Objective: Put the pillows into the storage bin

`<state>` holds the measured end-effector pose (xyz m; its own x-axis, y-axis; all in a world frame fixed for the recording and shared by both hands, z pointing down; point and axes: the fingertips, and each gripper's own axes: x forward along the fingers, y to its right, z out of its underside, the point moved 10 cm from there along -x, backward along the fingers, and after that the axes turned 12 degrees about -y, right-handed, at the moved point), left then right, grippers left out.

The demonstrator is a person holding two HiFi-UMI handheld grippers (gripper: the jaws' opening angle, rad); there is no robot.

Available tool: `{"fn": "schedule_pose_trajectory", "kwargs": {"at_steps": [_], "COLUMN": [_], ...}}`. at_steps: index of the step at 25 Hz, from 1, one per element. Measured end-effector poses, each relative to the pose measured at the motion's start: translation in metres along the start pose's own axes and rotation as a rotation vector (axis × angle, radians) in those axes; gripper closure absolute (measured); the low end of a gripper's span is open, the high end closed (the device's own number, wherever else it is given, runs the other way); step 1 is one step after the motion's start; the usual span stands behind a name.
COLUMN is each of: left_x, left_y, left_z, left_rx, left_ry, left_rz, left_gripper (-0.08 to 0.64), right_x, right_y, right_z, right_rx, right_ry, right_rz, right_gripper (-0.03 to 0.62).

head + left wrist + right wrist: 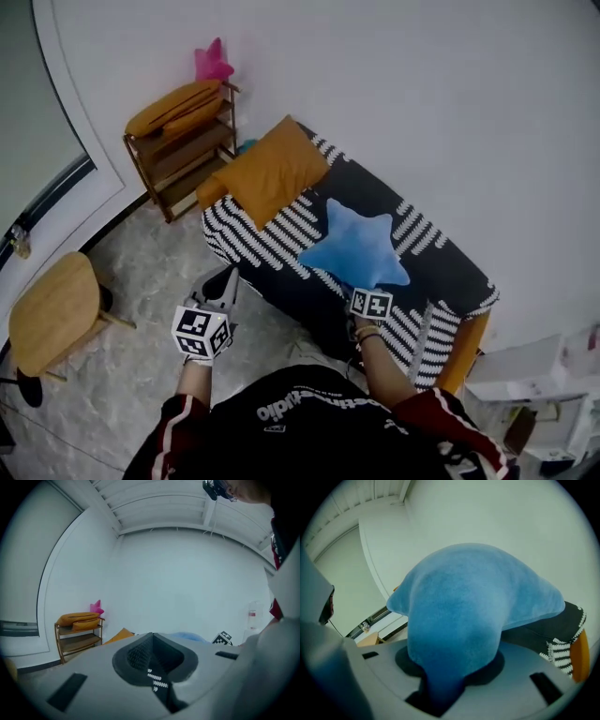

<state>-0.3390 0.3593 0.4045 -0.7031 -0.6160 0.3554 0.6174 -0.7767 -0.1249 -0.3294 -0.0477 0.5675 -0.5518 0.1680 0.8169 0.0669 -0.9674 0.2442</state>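
Now the right gripper (361,291) has its fingers clenched on one arm of the blue star pillow (354,246), held over the striped sofa (281,239). The left gripper (225,281) is clamped shut on nothing. Looks like the pick-up step. Next it needs carrying to the storage bin, which I can't spot.

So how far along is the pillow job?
Done: nothing visibly; no bin is in view. In hand: the right gripper holds the blue star pillow; the left gripper is shut, empty. Left: orange pillow on the sofa, more on the shelf.
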Motion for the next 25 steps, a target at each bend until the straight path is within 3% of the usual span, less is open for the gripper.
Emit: {"fn": "schedule_pose_trajectory", "kwargs": {"at_steps": [6,14,25], "left_x": [-0.036,-0.045,0.006], "left_y": [0.035,0.058,0.154], "left_z": [-0.006,-0.005,-0.010], "left_rx": [0.045,0.051,0.150], "left_ry": [0.074,0.088,0.046], "left_rz": [0.092,0.205,0.458], "left_gripper": [0.557,0.557,0.557], "right_x": [-0.064,-0.126,-0.195], "right_y": [-0.029,-0.046,0.013], "right_z": [0.026,0.073,0.152], "right_rx": [-0.035,-0.024,0.135], "right_ry": [0.083,0.150,0.221], "right_rz": [0.002,0.042,0.173], "right_gripper": [0.413,0.411,0.410]}}
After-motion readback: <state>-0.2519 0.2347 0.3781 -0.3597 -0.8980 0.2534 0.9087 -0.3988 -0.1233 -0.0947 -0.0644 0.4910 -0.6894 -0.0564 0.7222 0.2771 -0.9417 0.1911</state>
